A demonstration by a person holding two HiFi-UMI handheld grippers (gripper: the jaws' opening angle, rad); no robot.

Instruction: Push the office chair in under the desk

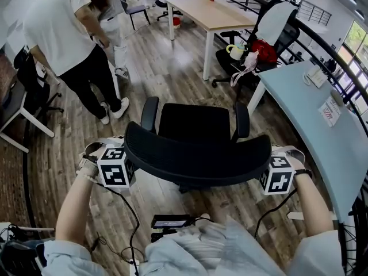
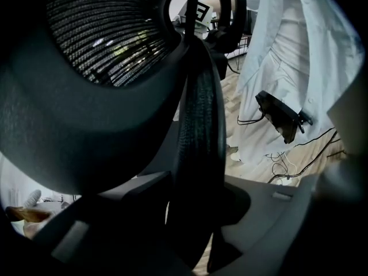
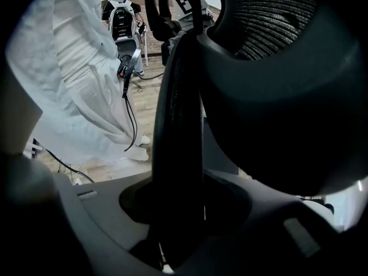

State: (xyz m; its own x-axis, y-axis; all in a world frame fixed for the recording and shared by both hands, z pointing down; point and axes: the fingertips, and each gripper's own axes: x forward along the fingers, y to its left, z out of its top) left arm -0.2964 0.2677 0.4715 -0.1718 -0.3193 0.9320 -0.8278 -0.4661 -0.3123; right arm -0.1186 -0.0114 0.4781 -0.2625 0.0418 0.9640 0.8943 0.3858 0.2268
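I wear a pale blue-white shirt [image 1: 230,247], its sleeves [image 1: 54,252] rolled up past my elbows. My left hand-held gripper [image 1: 127,164] and right hand-held gripper [image 1: 265,174] each carry a white cube [image 1: 112,167] printed with black square markers. Black cables [image 1: 130,211] trail from both, and a black box [image 1: 171,221] sits at my waist.

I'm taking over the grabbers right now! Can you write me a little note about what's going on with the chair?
Grippers: the left gripper is shut on the left end of the backrest, and the right gripper is shut on its right end.
Things: the office chair stands on the wooden floor in front of you with its seat facing away. It is left of the pale blue desk and not under it.
Done: both grips are taken.
Left: roll the chair over and push its seat in under the desk.
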